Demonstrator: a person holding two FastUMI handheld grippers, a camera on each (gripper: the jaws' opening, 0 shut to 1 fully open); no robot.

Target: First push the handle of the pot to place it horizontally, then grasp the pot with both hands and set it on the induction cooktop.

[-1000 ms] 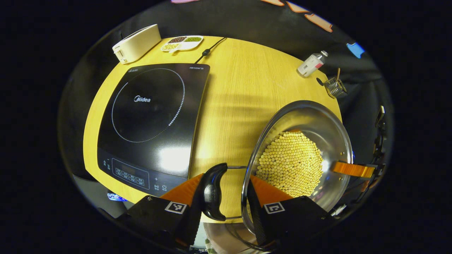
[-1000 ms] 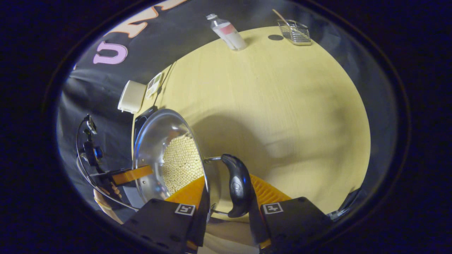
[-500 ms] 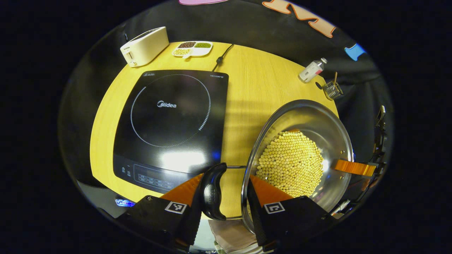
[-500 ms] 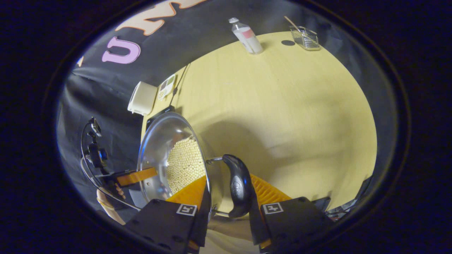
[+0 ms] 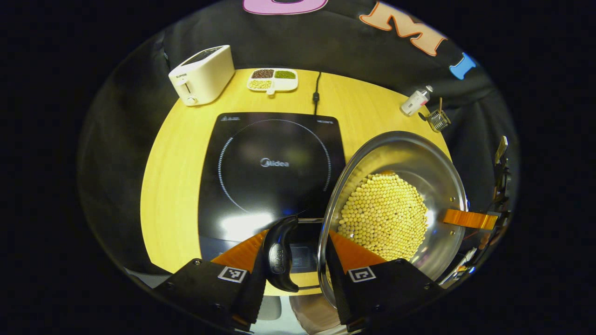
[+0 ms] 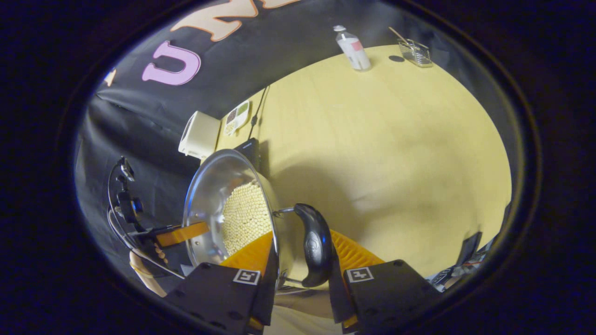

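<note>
Since a second ago the induction cooktop [image 5: 272,170] has slid from off to the side to almost straight ahead of the left gripper [image 5: 291,253], so the pot [image 5: 396,204] is being carried toward it. The pot, holding a heap of pale round beans [image 5: 384,216], hangs in the air between the two grippers, its near rim now overlapping the cooktop's edge in the left gripper view. Each gripper pinches a side of it: the left one has one finger outside the black handle [image 5: 279,256] and the other inside the rim, and the right gripper [image 6: 298,258] grips the opposite handle [image 6: 314,246] the same way. Both handles lie flat, which I take to be why they can be clamped like this. Beyond the cooktop stand a toaster [image 5: 202,74] and a divided dish [image 5: 272,80]; a bottle [image 6: 353,46] and a wire basket [image 6: 415,51] sit far off on the table [image 6: 396,139]. Lowering should wait until the pot centres over the ring.
</note>
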